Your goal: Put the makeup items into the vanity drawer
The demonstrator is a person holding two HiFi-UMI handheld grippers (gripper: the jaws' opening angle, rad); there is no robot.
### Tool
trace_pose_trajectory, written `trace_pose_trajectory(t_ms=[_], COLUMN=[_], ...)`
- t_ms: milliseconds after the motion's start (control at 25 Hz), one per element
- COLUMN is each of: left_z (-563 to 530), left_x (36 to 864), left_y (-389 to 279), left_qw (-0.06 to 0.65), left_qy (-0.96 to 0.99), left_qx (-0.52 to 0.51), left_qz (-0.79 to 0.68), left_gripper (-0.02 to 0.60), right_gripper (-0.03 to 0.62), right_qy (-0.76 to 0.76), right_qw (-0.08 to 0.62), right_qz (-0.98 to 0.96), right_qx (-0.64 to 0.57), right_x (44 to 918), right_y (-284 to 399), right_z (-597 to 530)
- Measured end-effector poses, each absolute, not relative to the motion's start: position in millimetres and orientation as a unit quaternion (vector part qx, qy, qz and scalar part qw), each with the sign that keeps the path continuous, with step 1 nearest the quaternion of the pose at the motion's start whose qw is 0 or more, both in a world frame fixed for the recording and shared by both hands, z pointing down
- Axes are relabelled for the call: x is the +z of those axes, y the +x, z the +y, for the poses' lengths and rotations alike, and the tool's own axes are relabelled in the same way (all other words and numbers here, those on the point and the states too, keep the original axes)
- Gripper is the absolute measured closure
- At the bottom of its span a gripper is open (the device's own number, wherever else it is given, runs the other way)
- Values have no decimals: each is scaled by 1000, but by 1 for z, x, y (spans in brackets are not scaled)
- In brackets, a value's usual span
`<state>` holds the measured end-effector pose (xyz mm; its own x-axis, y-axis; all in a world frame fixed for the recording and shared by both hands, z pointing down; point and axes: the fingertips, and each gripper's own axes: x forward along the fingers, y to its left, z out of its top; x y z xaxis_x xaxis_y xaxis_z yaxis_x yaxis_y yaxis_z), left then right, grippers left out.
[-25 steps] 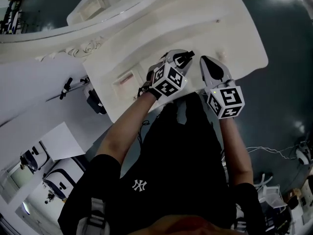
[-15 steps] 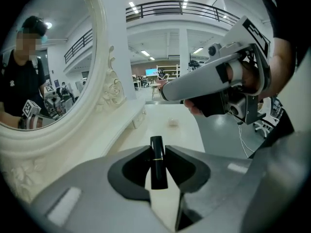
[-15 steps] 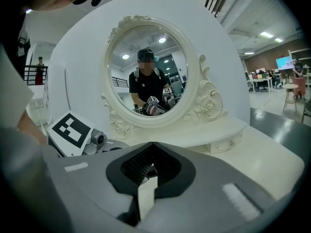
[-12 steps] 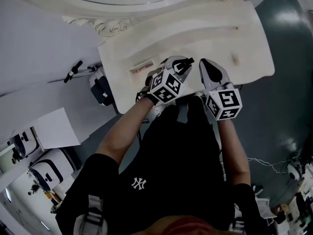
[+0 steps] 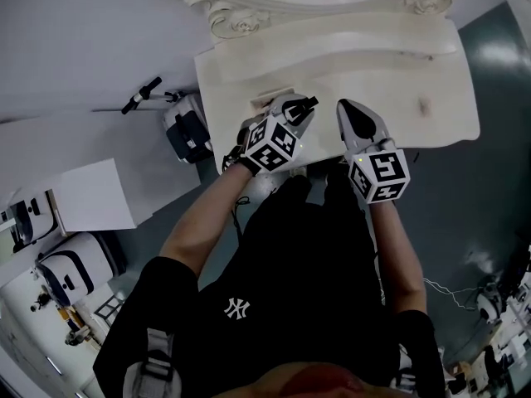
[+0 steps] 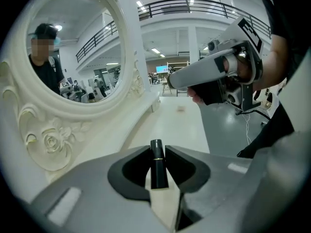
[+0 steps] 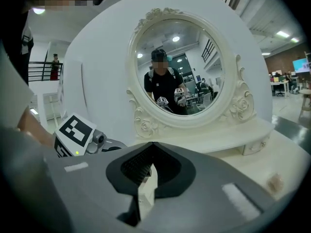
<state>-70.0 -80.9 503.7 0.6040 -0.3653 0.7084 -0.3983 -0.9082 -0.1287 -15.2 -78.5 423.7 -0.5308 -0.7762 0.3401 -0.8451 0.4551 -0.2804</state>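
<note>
Head view: your forearms reach forward over the vanity top [image 5: 423,65], with the left gripper [image 5: 297,109] and right gripper [image 5: 347,110] side by side near its front edge. Left gripper view: your jaws pinch a black lipstick [image 6: 156,164], its end poking past the tips. Right gripper view: your jaws are pressed together, facing the oval mirror [image 7: 177,67].

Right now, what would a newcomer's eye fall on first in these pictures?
The carved white mirror on the cream vanity dominates, standing right in front of the person. Next comes the black lipstick, clamped between the jaws of the left gripper above the vanity top. The right gripper hangs beside it, shut and empty.
</note>
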Motion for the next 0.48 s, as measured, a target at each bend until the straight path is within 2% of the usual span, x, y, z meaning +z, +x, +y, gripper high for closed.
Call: trace_pose_trajectory(t_ms=[480], left_z=[-72], left_x=[526], left_y=[-132], left_qw=[37], left_qy=[886], left_qx=[400], left_qz=[-231], left_gripper=[485], right_gripper=[572], right_qy=[438], right_qw=[100], right_qz=[-869], right_qx=[206], right_x=[436], right_y=[-93], right_z=[-66])
